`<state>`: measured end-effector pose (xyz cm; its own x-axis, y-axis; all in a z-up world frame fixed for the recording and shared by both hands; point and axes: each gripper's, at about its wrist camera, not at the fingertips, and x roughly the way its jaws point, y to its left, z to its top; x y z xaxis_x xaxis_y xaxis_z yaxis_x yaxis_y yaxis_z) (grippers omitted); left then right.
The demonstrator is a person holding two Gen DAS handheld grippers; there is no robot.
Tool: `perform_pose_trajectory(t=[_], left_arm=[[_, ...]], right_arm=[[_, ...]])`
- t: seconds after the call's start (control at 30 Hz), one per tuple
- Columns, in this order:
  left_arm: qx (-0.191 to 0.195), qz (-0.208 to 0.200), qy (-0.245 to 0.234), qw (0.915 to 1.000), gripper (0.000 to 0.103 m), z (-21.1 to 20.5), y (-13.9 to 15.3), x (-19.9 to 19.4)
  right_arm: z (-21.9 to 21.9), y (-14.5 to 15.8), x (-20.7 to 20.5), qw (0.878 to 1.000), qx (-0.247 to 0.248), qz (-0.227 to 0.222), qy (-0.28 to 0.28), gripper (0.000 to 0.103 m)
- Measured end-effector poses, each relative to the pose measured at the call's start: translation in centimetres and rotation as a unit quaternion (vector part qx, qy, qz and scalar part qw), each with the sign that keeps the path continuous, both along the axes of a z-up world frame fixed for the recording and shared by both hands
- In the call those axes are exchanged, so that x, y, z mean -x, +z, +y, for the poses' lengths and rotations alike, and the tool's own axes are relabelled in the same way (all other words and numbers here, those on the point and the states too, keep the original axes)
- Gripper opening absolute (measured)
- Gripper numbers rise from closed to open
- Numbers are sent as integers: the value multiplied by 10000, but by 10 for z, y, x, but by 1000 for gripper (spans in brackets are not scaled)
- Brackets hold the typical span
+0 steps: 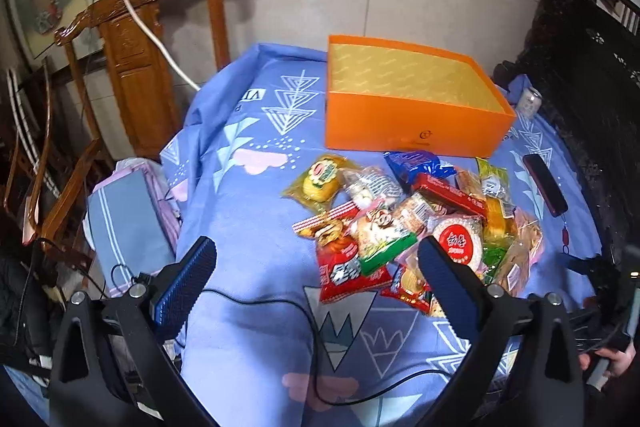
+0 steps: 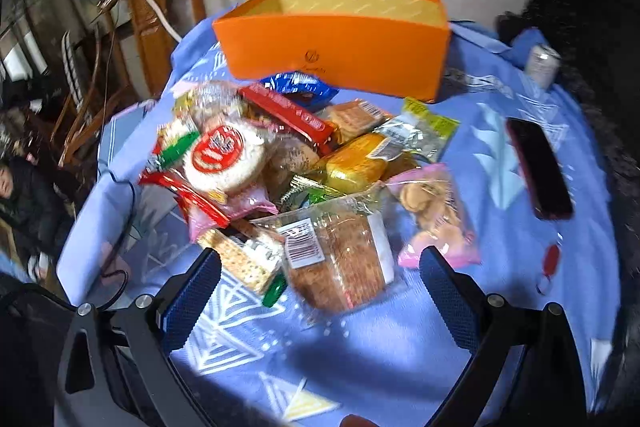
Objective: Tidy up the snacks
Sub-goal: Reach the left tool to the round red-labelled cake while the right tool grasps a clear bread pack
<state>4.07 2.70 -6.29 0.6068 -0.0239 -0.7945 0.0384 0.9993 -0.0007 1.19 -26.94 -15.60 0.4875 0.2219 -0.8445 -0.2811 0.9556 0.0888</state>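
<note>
Left gripper (image 1: 316, 265): fingers spread wide and holding nothing; it hangs above the near part of the tabletop (image 1: 248, 211), which is covered with a blue patterned cloth, and its right finger overlaps the near edge of the snack pile

Right gripper (image 2: 320, 269): fingers also released and empty; between them, just ahead, lies a clear pack of brown crackers (image 2: 340, 263) with a barcode label

Snack pile (image 1: 404, 223): all the packs lie in one loose heap on the cloth, near the middle and a little to the right; a red bag (image 1: 348, 271) is at the near left, a round rice cake with a red label (image 2: 224, 157) sits on top, a pink bag of small cookies (image 2: 436, 215) is at the right, and a blue wrapper (image 2: 298, 87) is at the far side, just beside the box

Orange box (image 1: 412, 123): stands open behind the pile; what shows of its yellow inside is bare

Other things: a dark phone (image 1: 546, 185) lies to the right of the pile; a small can (image 1: 529, 101) is at the far right; a carved wooden chair (image 1: 136, 59) stands at the far left

Step in hand: I judge it is the very beginning, the first pick is not yet made

Next move: probably the right gripper must go down on the cracker pack and close on it only, then carry it over the near wall of the box
</note>
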Motion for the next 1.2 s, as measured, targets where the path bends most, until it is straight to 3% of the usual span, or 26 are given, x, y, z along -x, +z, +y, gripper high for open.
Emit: perform_pose_trajectory(t=[0.3,0.37,0.4,0.43,0.6,0.8,0.97,1.2], left_arm=[[22,187,-392,9991,99,-26,-13,-11],[86,224,-512,9984,99,-32,-16,-12],[138,252,-614,9977,99,-38,-19,-13],[161,269,-689,9971,99,-42,-22,-13],[84,442,-1284,9907,99,-79,-41,-20],[-102,691,-1745,9822,99,-127,-73,-31],[-371,930,-1701,9803,99,-159,-103,-44],[-674,1158,-1454,9803,99,-174,-138,-52]], right_arm=[[9,-42,-20,9979,309,351,443,100],[8,-47,-20,9978,322,360,443,89],[7,-49,-20,9980,361,353,393,79],[4,-49,-19,9982,310,347,370,77],[-5,-45,-12,9993,138,297,167,77],[-25,-33,3,9983,-211,211,-494,77],[-27,-29,11,9977,-323,152,-577,77],[-37,-28,12,9966,-384,144,-716,77]])
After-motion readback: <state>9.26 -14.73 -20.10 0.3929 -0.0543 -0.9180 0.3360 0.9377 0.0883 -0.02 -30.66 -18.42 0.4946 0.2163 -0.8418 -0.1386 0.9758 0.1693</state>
